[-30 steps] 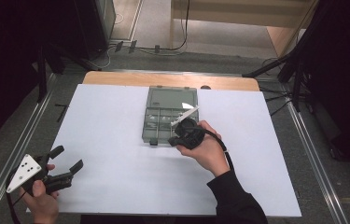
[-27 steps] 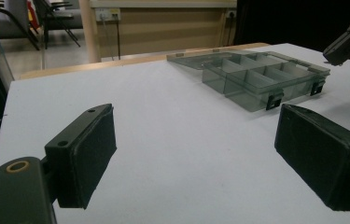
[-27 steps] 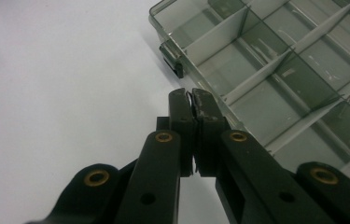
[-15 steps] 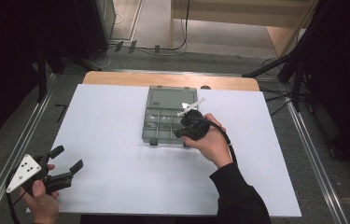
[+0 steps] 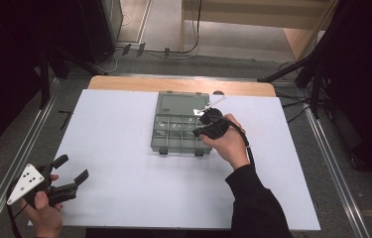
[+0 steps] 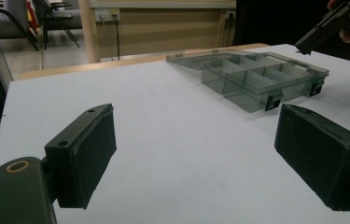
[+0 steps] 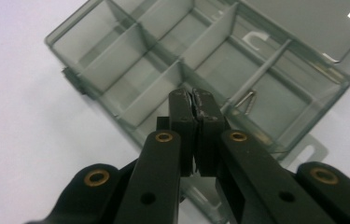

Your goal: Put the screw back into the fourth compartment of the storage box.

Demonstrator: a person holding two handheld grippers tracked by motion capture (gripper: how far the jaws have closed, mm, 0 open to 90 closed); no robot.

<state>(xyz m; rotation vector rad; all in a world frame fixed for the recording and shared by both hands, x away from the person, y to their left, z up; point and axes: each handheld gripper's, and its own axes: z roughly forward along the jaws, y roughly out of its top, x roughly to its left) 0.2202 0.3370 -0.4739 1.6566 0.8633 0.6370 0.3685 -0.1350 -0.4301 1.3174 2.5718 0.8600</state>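
Smoky grey see-through plastic organiser box (image 5: 178, 130) sits open on the white table sheet (image 5: 124, 193), toward the far middle of it, lid (image 5: 181, 103) folded flat behind and 2 dark latches on its near edge. Everything below is placed relative to that box.

Right gripper (image 7: 192, 100) is pressed fully together, pad against pad. If there's anything pinched in there it's too small for me to make out. From the high view the right gripper (image 5: 203, 128) hangs over the box's right-hand side, tips pointing down at the divided compartments, the hand (image 5: 229, 144) just off the box's right front corner. In the right gripper view, a thin metal pin or staple-looking bit (image 7: 246, 101) lies in the compartment just beside the tips, and a pale curved piece (image 7: 255, 38) sits in one farther back. The upright dividers stand right around the tips, so it's tight in there.

Left gripper (image 6: 196, 158) is spread wide open, holding nothing and touching nothing, with bare sheet between the pads. It's well apart from the box, down at the near left corner of the sheet (image 5: 69, 181).

Past the box's far edge, a strip of bare wooden tabletop (image 5: 124, 83) shows.
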